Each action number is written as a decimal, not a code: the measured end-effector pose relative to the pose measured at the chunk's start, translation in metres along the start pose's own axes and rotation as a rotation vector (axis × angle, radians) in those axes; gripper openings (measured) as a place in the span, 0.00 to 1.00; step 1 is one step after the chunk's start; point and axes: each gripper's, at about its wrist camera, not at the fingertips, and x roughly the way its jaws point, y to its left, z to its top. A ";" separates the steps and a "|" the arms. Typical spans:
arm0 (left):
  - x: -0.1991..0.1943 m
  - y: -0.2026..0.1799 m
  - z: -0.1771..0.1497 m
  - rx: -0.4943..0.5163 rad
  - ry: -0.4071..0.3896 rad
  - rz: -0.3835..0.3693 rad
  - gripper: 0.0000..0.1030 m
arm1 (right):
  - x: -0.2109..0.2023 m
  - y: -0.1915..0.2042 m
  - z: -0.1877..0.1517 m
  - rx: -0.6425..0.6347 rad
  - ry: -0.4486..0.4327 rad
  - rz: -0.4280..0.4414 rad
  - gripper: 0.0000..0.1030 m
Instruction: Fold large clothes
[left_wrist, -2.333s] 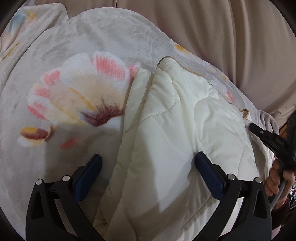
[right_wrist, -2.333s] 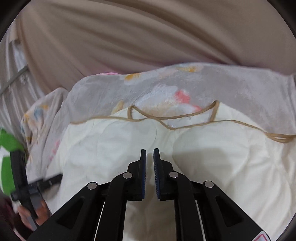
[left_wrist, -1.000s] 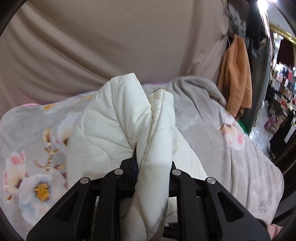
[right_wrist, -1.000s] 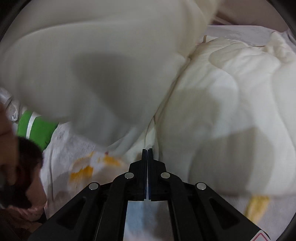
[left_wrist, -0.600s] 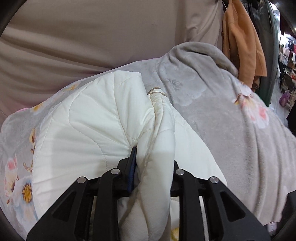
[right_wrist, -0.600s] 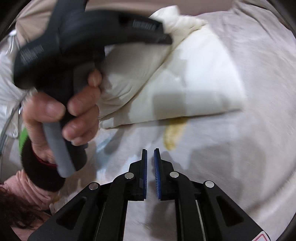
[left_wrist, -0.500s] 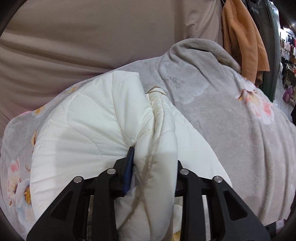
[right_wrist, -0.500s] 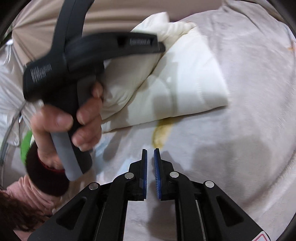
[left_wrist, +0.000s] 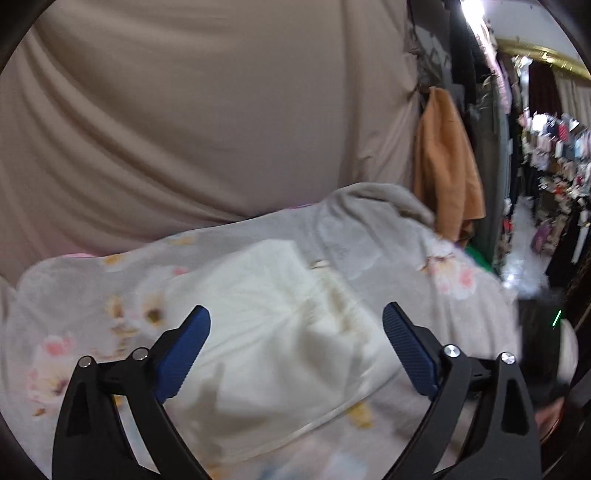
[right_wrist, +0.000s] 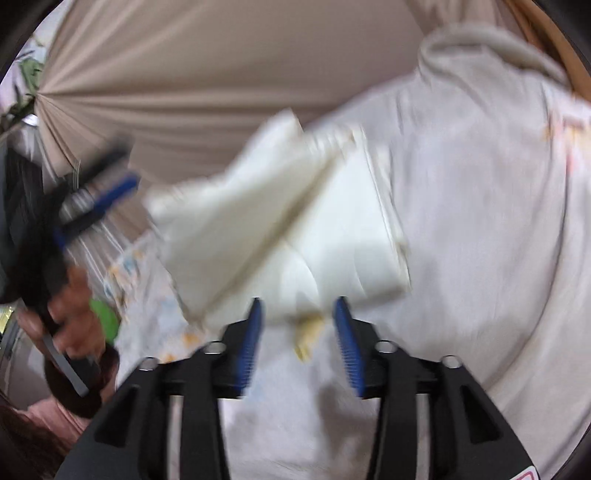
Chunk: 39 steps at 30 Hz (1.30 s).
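A cream quilted garment (left_wrist: 280, 332) lies folded in a thick bundle on a grey floral blanket (left_wrist: 424, 266). My left gripper (left_wrist: 295, 317) is open and empty, raised a little above the bundle, with its jaws on either side of it. In the blurred right wrist view the same garment (right_wrist: 295, 221) lies ahead. My right gripper (right_wrist: 297, 310) is open just short of the bundle's near edge. The left gripper (right_wrist: 96, 199) shows there at the far left, held in a hand, apart from the cloth.
A beige curtain (left_wrist: 207, 110) hangs behind the blanket-covered surface. An orange cloth (left_wrist: 443, 162) hangs at the right, beside shop racks (left_wrist: 546, 177). The grey blanket (right_wrist: 498, 221) extends to the right of the garment. A green item (right_wrist: 103, 317) lies at the left.
My left gripper has let go of the garment, opened wide and pulled back. My right gripper has opened from shut. The garment now lies on the blanket.
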 end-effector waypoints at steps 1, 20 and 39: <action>-0.002 0.013 -0.009 -0.003 0.032 0.039 0.91 | -0.006 0.005 0.008 0.001 -0.023 0.016 0.65; 0.055 0.051 -0.092 -0.035 0.217 0.087 0.88 | 0.050 0.113 0.086 -0.194 0.065 0.116 0.20; 0.015 0.073 -0.057 -0.125 0.157 -0.011 0.89 | 0.024 0.025 0.067 -0.022 -0.024 -0.115 0.64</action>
